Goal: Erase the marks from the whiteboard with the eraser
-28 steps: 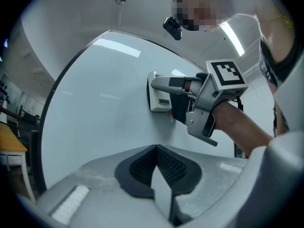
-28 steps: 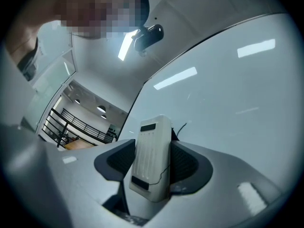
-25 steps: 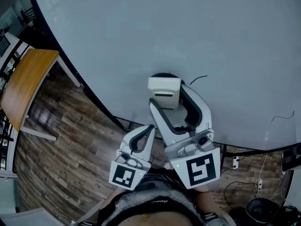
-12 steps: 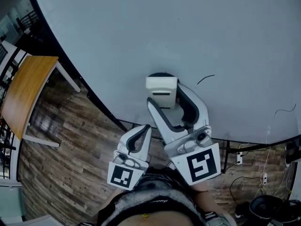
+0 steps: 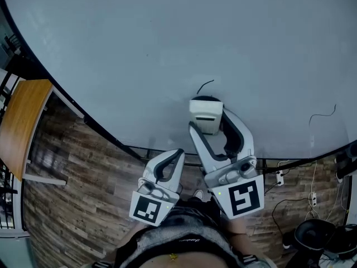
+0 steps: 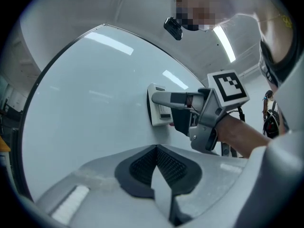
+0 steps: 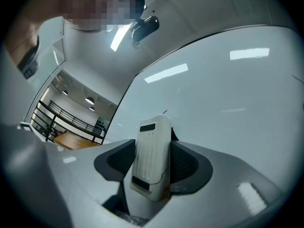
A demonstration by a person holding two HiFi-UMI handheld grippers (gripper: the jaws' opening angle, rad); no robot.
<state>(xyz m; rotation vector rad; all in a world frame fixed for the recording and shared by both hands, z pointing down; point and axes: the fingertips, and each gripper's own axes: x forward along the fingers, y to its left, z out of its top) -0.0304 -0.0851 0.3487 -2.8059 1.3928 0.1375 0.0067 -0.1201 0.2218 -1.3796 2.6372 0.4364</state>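
So the eraser [image 5: 206, 116] sat against the whiteboard [image 5: 139, 49], a mark [image 5: 206, 85] just above it, second mark [image 5: 322, 115] well off right, table [image 5: 19, 121] far left.

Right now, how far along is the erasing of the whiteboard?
Done: most of the whiteboard looks clean. In hand: the right gripper clamps the eraser against the board, just below a short curved mark. Left: that mark and a thin squiggle far right. The left gripper is shut, empty.

Wooden table [image 5: 21, 124], plank floor [image 5: 83, 188].
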